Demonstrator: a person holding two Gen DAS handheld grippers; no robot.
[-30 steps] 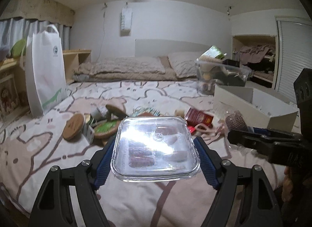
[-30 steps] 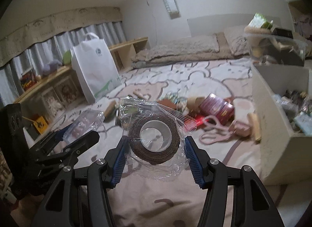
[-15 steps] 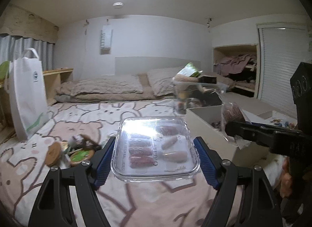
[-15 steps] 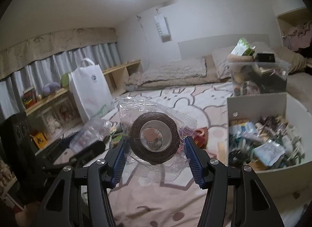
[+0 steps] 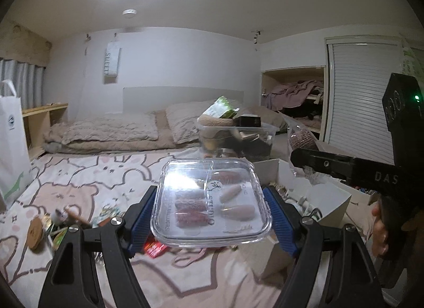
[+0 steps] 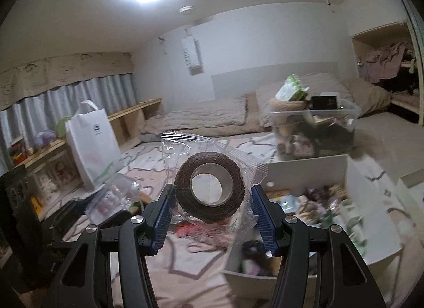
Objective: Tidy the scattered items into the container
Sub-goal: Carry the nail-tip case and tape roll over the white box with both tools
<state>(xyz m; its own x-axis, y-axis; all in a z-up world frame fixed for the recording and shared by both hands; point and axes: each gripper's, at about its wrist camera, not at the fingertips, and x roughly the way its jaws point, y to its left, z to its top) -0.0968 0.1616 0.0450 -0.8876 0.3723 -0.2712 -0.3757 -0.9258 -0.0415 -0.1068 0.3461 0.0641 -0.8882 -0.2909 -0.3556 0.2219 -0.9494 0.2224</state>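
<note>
My left gripper (image 5: 210, 208) is shut on a clear plastic case of press-on nails (image 5: 210, 202), held in the air over the bed beside the white open box (image 5: 328, 199). My right gripper (image 6: 209, 208) is shut on a brown tape roll in a clear bag (image 6: 209, 191), held above the near left corner of the white box (image 6: 307, 167), which holds several small items. The right gripper also shows in the left wrist view (image 5: 296, 158), above the box. The left gripper shows at the left of the right wrist view (image 6: 111, 202).
Scattered items (image 5: 61, 218) lie on the patterned bedspread at the left, with a red packet (image 5: 155, 248) under the case. A clear bin (image 6: 315, 133) full of things stands behind the white box. A white paper bag (image 6: 91, 143) stands at the left.
Both grippers have lifted and swung right with their loads. The white box, earlier off to the right, now lies just below and beside them.
</note>
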